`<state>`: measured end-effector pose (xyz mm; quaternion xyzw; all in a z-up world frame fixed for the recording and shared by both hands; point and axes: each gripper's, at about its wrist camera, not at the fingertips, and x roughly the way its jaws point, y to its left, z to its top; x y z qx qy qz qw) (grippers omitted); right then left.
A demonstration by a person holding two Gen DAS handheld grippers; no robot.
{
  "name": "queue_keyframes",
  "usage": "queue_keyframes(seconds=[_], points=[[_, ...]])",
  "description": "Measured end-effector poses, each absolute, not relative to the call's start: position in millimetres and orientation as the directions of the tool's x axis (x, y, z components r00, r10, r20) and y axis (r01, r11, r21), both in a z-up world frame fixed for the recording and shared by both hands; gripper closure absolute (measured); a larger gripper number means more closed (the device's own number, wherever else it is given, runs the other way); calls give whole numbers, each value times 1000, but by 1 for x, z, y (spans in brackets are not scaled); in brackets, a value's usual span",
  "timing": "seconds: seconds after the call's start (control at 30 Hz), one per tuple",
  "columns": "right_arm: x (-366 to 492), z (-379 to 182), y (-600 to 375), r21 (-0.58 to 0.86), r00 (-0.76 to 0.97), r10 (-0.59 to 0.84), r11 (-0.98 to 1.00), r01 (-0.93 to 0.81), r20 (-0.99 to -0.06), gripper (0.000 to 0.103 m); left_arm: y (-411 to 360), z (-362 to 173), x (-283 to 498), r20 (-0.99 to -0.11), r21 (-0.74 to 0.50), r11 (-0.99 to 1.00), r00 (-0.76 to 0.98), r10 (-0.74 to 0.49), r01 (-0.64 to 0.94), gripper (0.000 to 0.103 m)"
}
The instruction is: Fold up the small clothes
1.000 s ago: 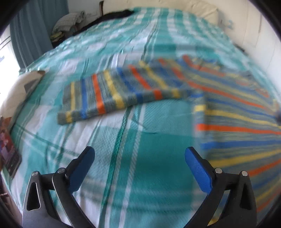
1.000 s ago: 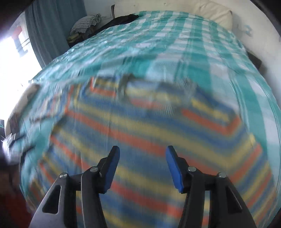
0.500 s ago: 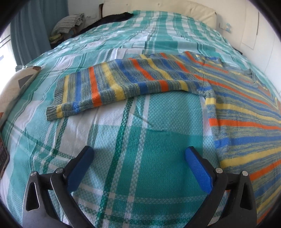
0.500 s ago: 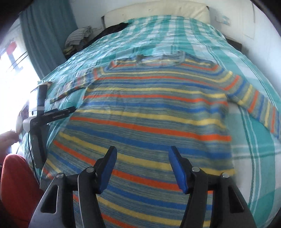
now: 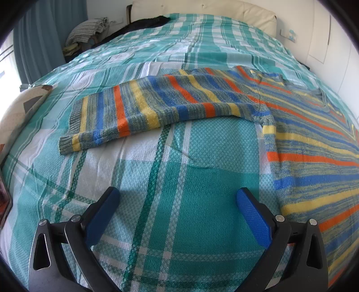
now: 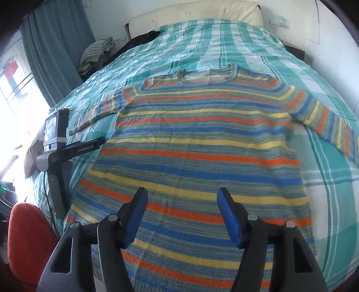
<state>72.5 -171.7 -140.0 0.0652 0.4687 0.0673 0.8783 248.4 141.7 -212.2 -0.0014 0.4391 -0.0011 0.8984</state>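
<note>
A striped knit sweater (image 6: 197, 143) in blue, orange, yellow and grey lies flat on the bed, neck at the far end, both sleeves spread out. My right gripper (image 6: 181, 197) is open and empty, hovering over the sweater's lower half. In the left wrist view the sweater's left sleeve (image 5: 157, 107) stretches to the left with its cuff (image 5: 74, 125) nearest the bed's edge, and the body (image 5: 314, 146) lies to the right. My left gripper (image 5: 177, 197) is open and empty over bare bedspread, in front of that sleeve. The left gripper's body (image 6: 60, 157) shows in the right wrist view beside the sweater.
The bed has a teal and white checked bedspread (image 5: 179, 202). A cream headboard (image 6: 202, 15) stands at the far end. A pile of clothes (image 6: 98, 51) and a teal curtain (image 6: 56, 49) are at the far left. A pillow (image 5: 15, 112) lies at the left edge.
Both grippers have drawn back and steadied. The right wrist view went from a blurred close look to the whole sweater. The sleeve now sits further from the left gripper.
</note>
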Motion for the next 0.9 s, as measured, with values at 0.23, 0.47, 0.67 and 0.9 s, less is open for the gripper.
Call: queue_keyframes(seconds=[0.23, 0.47, 0.67, 0.9], points=[[69, -146, -172, 211, 536, 203, 976, -47, -820, 38, 142, -212, 248, -789, -4, 1000, 615, -4, 1, 0], [61, -142, -162, 187, 552, 203, 979, -85, -809, 37, 142, -212, 248, -789, -4, 1000, 615, -4, 1, 0], [54, -141, -157, 167, 558, 202, 979, -113, -805, 37, 142, -212, 248, -788, -4, 1000, 615, -4, 1, 0], [53, -148, -157, 170, 546, 206, 979, -116, -812, 37, 141, -213, 248, -788, -3, 1000, 615, -3, 1, 0]])
